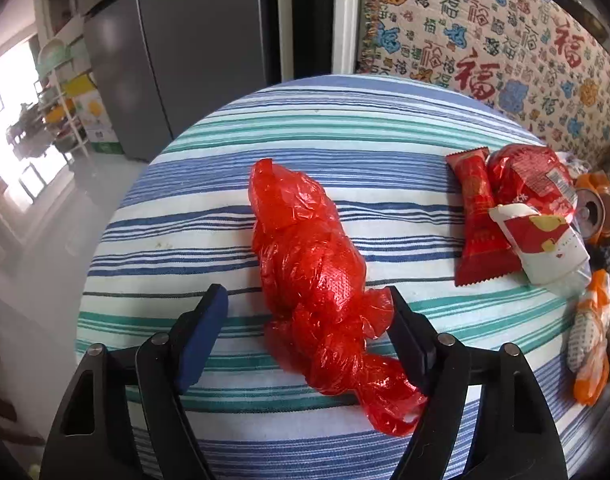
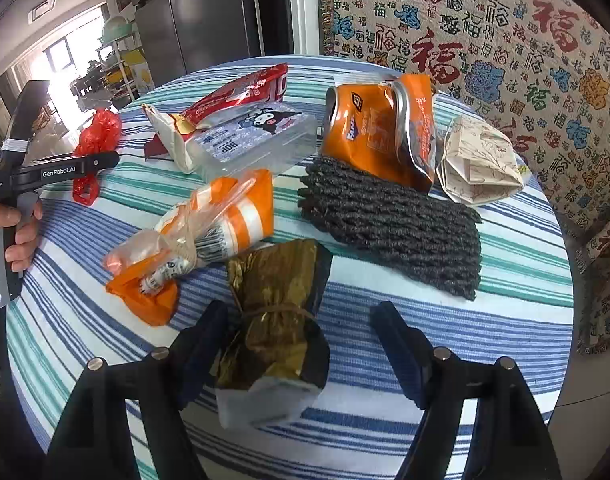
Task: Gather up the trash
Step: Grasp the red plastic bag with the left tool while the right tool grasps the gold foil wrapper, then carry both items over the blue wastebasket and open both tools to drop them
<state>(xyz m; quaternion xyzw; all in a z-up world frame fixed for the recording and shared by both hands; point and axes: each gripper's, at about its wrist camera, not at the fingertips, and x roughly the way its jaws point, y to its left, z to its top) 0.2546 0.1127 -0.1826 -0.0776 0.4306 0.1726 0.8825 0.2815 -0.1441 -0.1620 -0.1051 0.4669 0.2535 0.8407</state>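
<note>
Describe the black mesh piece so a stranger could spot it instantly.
Start at the round table with the striped cloth. On the side nearer the patterned sofa, just in front of the crushed orange can, lies the black foam netting. It alone is dark, flat and knobbly.

bare striped tablecloth (image 1: 185, 208) left of red bag (image 1: 305, 264), wrappers (image 1: 517, 216) crowding right

A round table (image 1: 345, 120) carries a cloth with blue, green and white stripes. Behind its far edge hangs a beige textile (image 1: 485, 32) with red and blue characters. At the far left stand a grey refrigerator (image 1: 177, 48), a shelf rack (image 1: 65, 92) and a bright window (image 1: 9, 120) over a glossy pale floor (image 1: 45, 220).
</note>
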